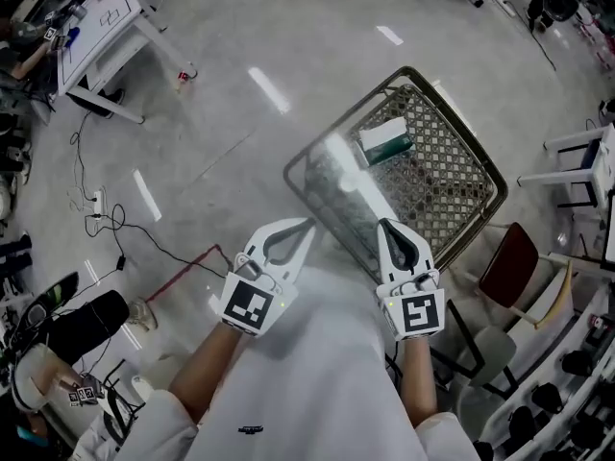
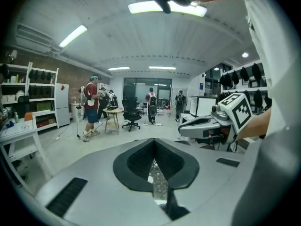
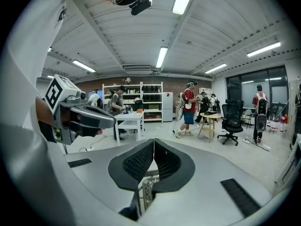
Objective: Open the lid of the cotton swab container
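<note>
A wire-mesh basket (image 1: 478,176) stands on the floor ahead of me in the head view. Inside it lies a green and white box (image 1: 386,140), and a blurred pale translucent thing (image 1: 336,176) sits at its near left side. Which of them is the cotton swab container I cannot tell. My left gripper (image 1: 308,224) hangs just left of the basket's near corner, jaws shut and empty. My right gripper (image 1: 382,223) is over the basket's near edge, also shut with nothing held. Each gripper view shows closed pads, left (image 2: 154,141) and right (image 3: 154,141), with mesh glimpsed beneath.
A white table (image 1: 101,22) stands far left, cables (image 1: 115,224) trail over the floor, and a maroon chair (image 1: 509,262) sits right of the basket. In the gripper views several people, office chairs, a small wooden table (image 2: 115,112) and shelves fill the room.
</note>
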Tool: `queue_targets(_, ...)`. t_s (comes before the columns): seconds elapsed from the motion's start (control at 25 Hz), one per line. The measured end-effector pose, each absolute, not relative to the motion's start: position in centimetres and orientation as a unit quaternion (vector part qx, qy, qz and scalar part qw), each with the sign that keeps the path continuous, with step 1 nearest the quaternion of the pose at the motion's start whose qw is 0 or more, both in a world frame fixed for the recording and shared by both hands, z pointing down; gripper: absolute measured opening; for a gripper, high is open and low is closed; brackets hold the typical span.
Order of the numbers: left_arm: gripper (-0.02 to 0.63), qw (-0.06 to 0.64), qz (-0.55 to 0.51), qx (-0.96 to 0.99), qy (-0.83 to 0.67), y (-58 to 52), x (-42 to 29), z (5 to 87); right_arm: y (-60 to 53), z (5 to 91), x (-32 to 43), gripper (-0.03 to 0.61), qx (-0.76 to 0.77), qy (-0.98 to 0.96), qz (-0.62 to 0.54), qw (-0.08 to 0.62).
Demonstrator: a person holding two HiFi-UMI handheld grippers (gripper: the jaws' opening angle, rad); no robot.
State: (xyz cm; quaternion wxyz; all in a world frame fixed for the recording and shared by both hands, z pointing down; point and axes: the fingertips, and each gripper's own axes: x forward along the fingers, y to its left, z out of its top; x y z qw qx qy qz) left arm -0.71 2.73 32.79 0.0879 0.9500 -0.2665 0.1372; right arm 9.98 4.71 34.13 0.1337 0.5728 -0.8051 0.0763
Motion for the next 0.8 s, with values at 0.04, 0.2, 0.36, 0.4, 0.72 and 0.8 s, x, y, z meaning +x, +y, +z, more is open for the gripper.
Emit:
queue_targets(0.04,0.003,0.091,0.14,0.948,-0.27,2.5,-0.5,33.1,4.2,34.3,10.2,0.002,0.567,-0.809,0.075,0.136)
queue_targets(0.2,0.003,0.093,0.151,0.944,-0.277,1.8,0.6,34.4,2.5,35.4,11.4,0.002,0.549,-0.82,0.08,0.144)
queue_targets(0.36,0.003,0.104,0.165,0.94,-0.279,0.7,0.8,36.0,1.1,36.7,12.3,0.002,0.544,-0.817,0.1,0.163)
queue_targets(0.4,0.003,0.109,0.168,0.939,-0.279,0.4,0.9,36.4,0.9,37.1,12.4,0.002,0.54,-0.818,0.107,0.167)
queue_targets(0.72,0.003,0.107,0.191,0.94,-0.261,-1.2,1.3,40.6,-1.2,40.4,11.6,0.002,0.516,-0.828,0.116,0.186)
queue_targets(0.8,0.003,0.107,0.189,0.942,-0.256,-1.6,1.5,41.6,-1.5,41.5,11.5,0.002,0.513,-0.828,0.118,0.194)
